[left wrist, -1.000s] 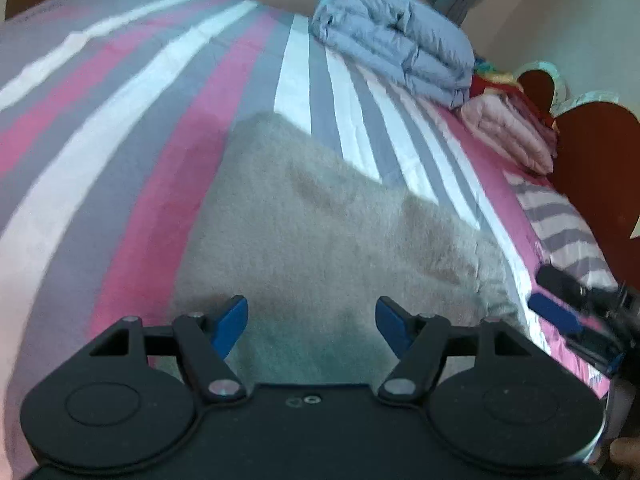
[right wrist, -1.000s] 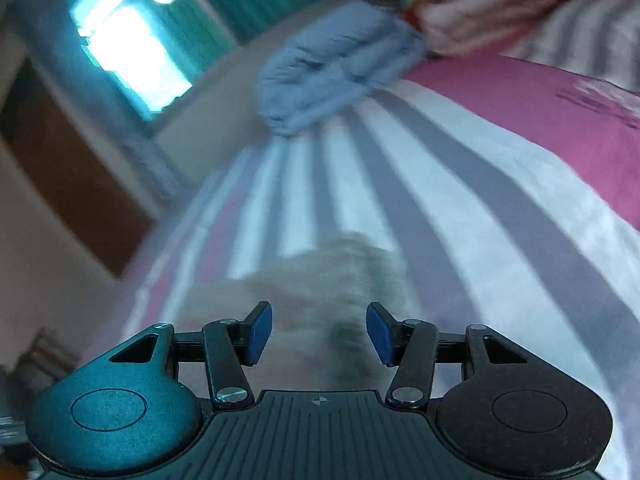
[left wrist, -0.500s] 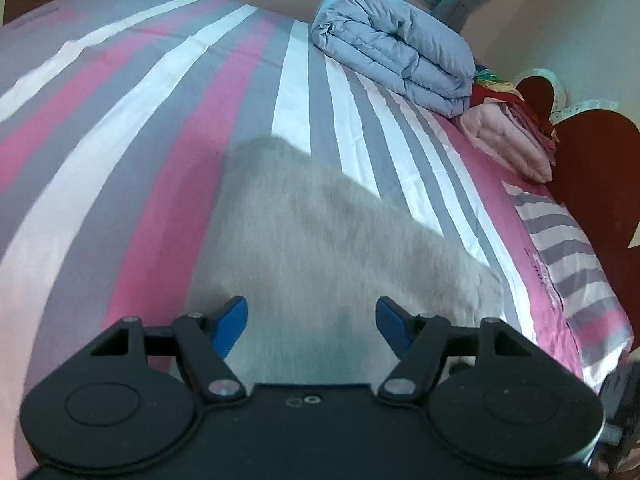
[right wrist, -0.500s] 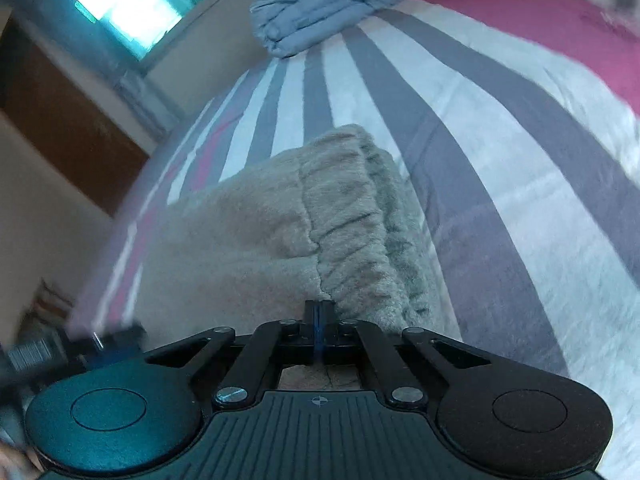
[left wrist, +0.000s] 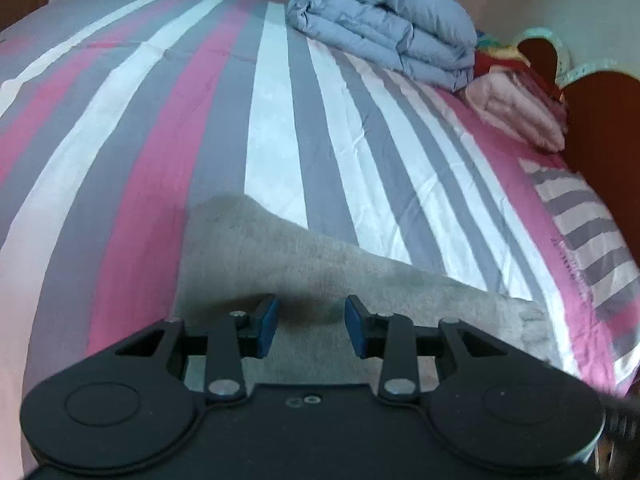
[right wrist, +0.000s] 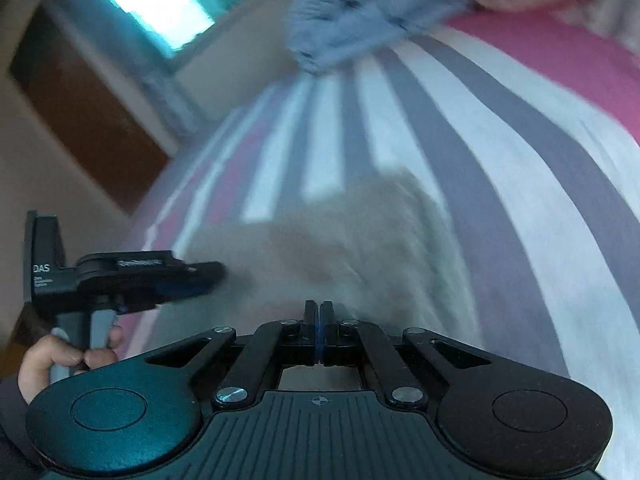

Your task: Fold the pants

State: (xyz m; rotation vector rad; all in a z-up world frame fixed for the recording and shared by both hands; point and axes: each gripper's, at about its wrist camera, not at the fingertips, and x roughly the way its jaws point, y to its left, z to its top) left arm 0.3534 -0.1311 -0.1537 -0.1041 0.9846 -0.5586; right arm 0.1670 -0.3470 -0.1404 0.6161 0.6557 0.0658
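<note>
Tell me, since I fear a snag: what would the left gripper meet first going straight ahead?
Probably the grey pants: the open left gripper points low across them, bedspread beyond.

A bed with a pink, grey and white striped sheet (left wrist: 280,128) fills the left wrist view. At its far end sits a folded blue-grey quilted duvet (left wrist: 384,20), and just beside it on the right a folded pale pink blanket (left wrist: 516,116). A dark red-brown headboard (left wrist: 604,128) rises along the right side. In the blurred right wrist view, a bright window (right wrist: 156,4) glows above a brown wooden door (right wrist: 80,120).
</note>
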